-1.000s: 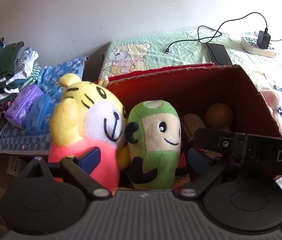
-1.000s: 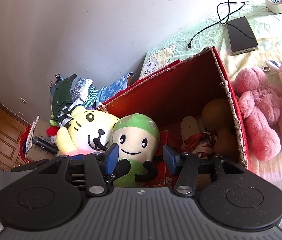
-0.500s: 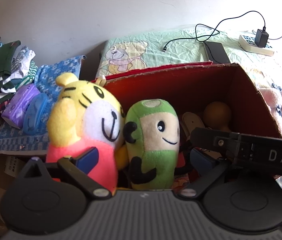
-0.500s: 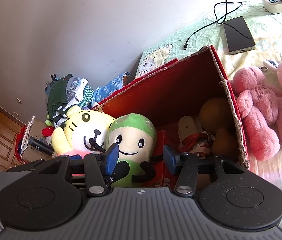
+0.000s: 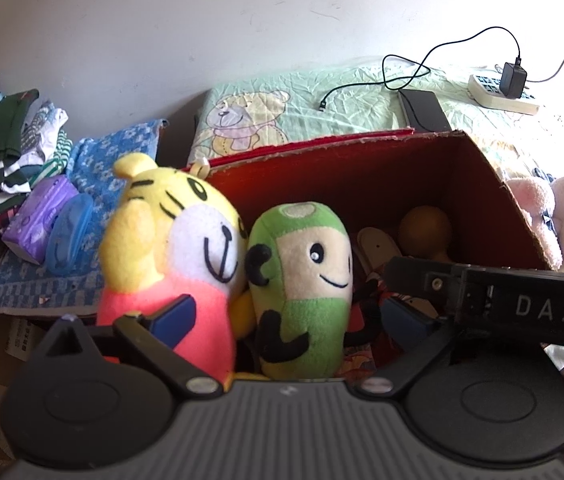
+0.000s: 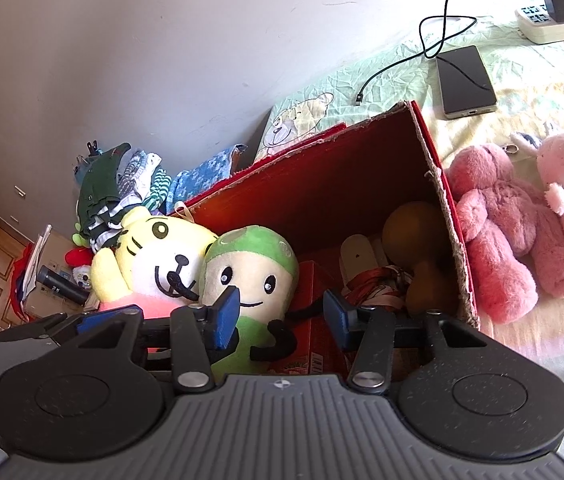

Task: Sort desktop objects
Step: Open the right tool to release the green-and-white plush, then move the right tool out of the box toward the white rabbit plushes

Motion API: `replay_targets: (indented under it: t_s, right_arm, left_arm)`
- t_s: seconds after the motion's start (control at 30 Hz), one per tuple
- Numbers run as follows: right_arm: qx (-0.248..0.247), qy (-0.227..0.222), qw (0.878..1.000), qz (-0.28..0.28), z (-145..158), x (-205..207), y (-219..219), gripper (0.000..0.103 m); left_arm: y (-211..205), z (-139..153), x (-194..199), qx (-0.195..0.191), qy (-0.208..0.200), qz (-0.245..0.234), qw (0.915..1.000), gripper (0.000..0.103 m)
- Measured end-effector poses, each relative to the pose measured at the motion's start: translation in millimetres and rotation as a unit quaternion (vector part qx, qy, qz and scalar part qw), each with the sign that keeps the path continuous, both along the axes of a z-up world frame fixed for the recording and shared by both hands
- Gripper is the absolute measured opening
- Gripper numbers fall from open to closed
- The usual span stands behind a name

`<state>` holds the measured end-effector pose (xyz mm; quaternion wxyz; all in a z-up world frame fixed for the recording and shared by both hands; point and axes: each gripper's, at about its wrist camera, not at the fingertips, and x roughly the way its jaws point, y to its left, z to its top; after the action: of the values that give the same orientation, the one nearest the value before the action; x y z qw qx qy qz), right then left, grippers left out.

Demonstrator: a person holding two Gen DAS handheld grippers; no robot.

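Dark pink plush beside red box: R wrist view only.

A yellow, black-striped tiger plush, a green plush, a red box and pink plushes were noted.

Box: rough-edged red cardboard, matt. Inside it, tiger toy and green toy: short-pile plush. Beside the box, pink toys: long fluffy pile. Phone: glossy.
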<state>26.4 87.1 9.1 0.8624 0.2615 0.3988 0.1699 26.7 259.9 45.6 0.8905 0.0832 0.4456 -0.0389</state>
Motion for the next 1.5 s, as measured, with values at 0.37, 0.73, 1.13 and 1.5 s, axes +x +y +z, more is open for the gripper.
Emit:
replay_targets:
  t_s: [0.37,0.73,1.13,1.5]
  right_arm:
    - [-0.047,-0.012,0.999,0.004,14.1,-3.3,5.8,0.05]
    - [-0.082,-0.049,0.994,0.048,39.3,-14.6,-3.2,0.05]
    - [0.026,-0.094,0.993,0.062,49.9,-50.7,-105.4,0.051]
    - [0.009,-0.015,0.999,-0.037,1.9,-76.6,-229.6,0.051]
  left_arm:
    - [-0.6,16.2,-18.2,0.009,-0.032,0.011,0.9994,0.1]
    - [-9.6,37.3,-43.8,0.042,-0.066,0.081,0.9936,0.101]
    - [-89.2,58.4,-74.7,0.037,-0.117,0.05,0.9912,0.1]
    - [-187.5,45.5,-87.1,-0.025,-0.123,-0.055,0.9906,0.099]
